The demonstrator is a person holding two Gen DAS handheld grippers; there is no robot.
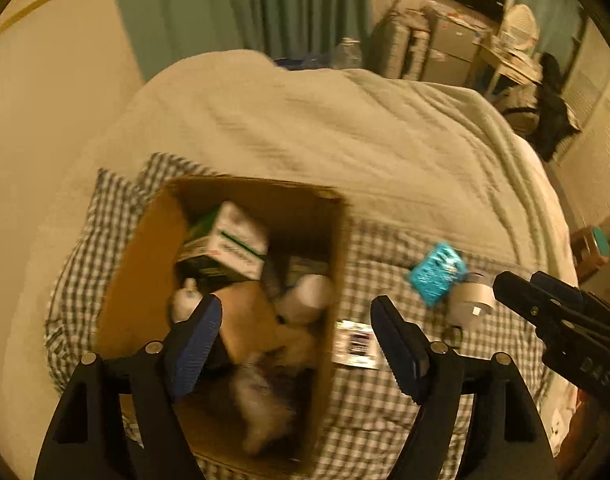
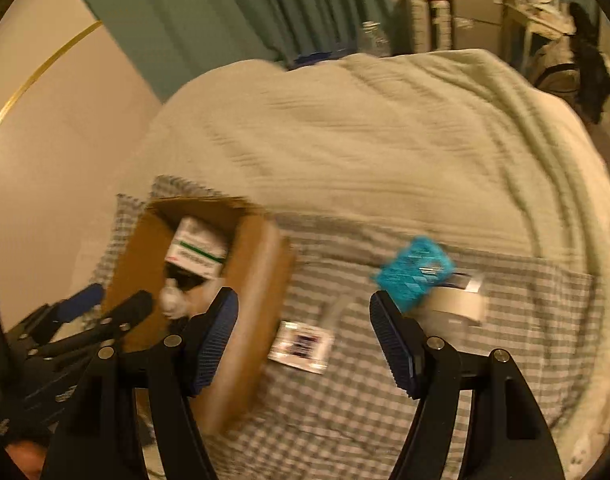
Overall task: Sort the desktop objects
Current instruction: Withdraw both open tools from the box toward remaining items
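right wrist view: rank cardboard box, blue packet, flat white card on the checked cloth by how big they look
1. cardboard box, by far the largest.
2. blue packet and white card look about alike; blur and the card's nearness to the camera make ranking them unsure.

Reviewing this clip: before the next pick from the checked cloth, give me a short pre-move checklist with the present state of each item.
1. Left claw empty and open: ok, nothing between its fingers, which hang over the cardboard box.
2. Right claw empty and open: ok, nothing between its fingers.
3. Items left to sort: ok, the blue packet, the white roll and the flat card lie on the checked cloth.
4. Packet clear of roll: not ok, they overlap or touch.
5. Room in the box: cannot tell, contents are blurred.
6. Claws apart from each other: ok.
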